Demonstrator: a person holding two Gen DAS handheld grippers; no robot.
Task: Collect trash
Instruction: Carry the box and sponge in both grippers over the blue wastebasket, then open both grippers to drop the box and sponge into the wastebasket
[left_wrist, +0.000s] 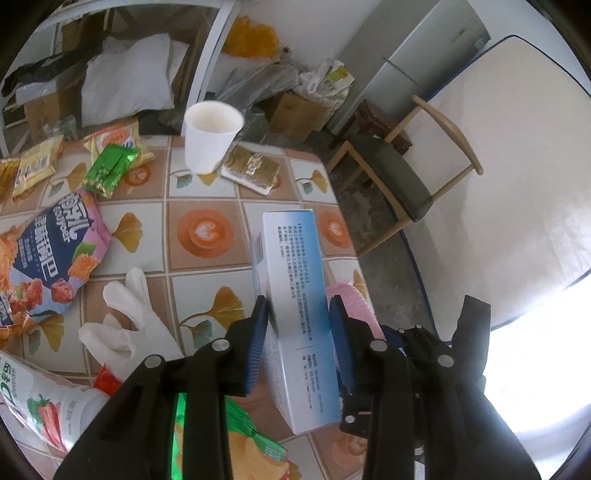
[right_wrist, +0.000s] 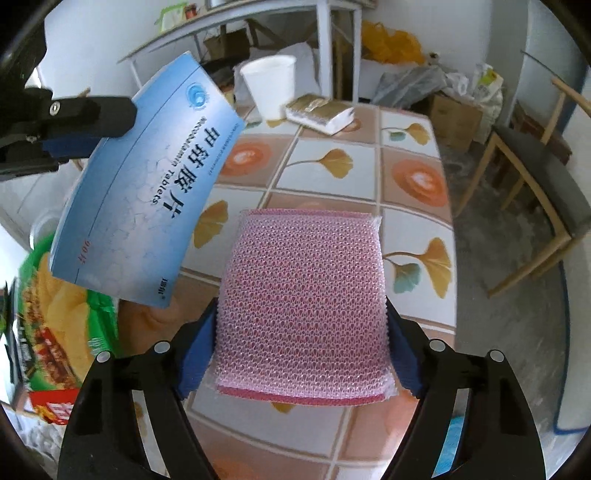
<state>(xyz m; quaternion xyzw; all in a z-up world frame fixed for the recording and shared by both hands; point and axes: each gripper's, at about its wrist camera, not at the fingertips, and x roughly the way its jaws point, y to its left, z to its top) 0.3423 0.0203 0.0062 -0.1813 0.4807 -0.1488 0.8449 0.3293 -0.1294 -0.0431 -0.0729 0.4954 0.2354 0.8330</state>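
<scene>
My left gripper is shut on a blue-and-white tablet box and holds it above the patterned table. The same box shows at the left of the right wrist view, held by the left gripper's fingers. My right gripper is shut on a pink mesh sponge above the table. The sponge's edge shows just right of the box in the left wrist view.
A white paper cup, gold packet, green wrapper, snack bags, a white glove and a bottle lie on the table. A green chip bag lies at the left. A chair stands at the right.
</scene>
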